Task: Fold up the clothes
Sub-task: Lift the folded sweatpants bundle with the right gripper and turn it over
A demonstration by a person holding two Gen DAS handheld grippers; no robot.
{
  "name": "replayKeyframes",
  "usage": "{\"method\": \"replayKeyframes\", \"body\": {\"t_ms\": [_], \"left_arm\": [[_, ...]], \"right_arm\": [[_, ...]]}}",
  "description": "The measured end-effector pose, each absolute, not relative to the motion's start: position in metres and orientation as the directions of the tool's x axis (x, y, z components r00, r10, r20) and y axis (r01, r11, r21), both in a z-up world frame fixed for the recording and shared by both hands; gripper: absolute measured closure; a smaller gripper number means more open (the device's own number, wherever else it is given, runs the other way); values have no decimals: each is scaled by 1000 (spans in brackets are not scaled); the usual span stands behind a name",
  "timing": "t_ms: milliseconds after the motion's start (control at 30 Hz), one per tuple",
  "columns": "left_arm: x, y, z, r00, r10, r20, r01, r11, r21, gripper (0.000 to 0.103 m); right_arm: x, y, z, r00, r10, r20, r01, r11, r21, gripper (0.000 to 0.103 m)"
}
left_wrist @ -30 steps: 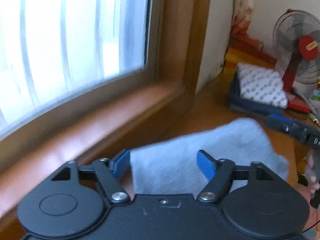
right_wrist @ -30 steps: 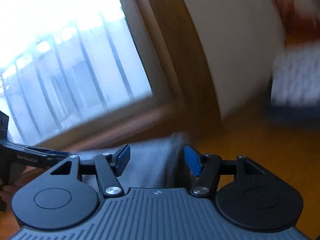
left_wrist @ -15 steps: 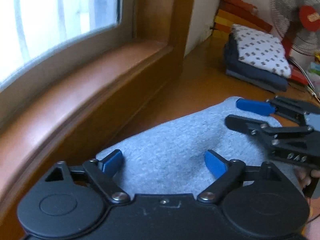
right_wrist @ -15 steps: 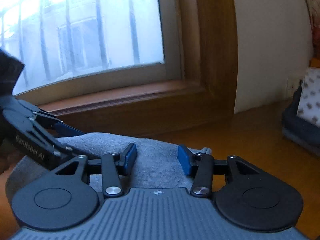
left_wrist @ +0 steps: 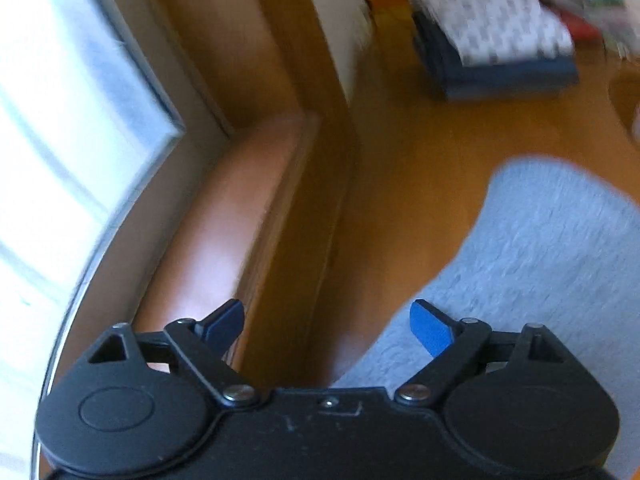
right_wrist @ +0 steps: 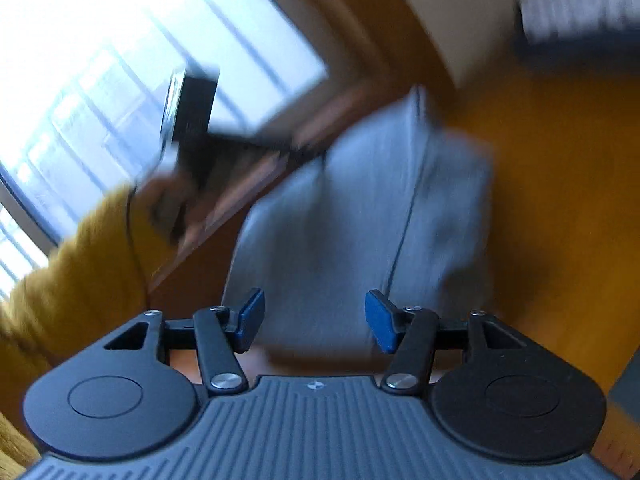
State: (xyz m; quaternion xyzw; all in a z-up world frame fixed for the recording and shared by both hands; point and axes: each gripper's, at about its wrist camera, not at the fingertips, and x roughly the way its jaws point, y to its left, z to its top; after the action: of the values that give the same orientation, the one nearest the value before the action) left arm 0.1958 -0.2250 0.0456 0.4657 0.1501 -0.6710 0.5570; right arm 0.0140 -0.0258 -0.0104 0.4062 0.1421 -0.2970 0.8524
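The wooden floor (left_wrist: 420,168) fills most of both views, with the window (left_wrist: 60,140) and its brown sill (left_wrist: 224,232) along one side. On the floor lies the grey garment (right_wrist: 360,216), already folded into a long strip — in the right wrist view its long axis runs away from the camera toward the sill, a seam line tracing that length. Its cloth is a soft heathered grey, blurred here. Farther off, near the wall, sits a stack of folded clothes (left_wrist: 492,36), patterned white on dark blue.

A mustard sleeve (right_wrist: 76,276) reaches in at left, carrying the left gripper (left_wrist: 327,322) tilted down beside the garment's edge — jaws wide, nothing between them. The right gripper (right_wrist: 316,320) hangs over the near end of the strip, jaws opening, pads clear of the cloth.
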Motion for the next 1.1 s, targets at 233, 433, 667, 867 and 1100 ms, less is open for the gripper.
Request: {"method": "replayKeyframes", "body": {"t_ms": [233,433,667,867,1100], "left_arm": [[183,-228,40,115,-532,-839,867,-359,346,15],[190,-190,41,194,-447,-873,875,-325,360,17],[164,-118,34,166,-389,-906,933,-236,272,17],[140,-68,26,49,-435,-899,990,142,-14,16],[126,-16,19,10,-535,-845,831,474,-290,15]], "right_arm": [[43,-35,-35,762,-362,-537,647,443,620,52],[12,-67,-22,715,-446,-539,699,461,547,55],[-30,-167,-13,701,-476,-532,713,488,503,50],[-28,-222,-19,749,-387,-538,640,632,437,44],[-32,-240,-1,801,-325,-503,546,742,389,44]]}}
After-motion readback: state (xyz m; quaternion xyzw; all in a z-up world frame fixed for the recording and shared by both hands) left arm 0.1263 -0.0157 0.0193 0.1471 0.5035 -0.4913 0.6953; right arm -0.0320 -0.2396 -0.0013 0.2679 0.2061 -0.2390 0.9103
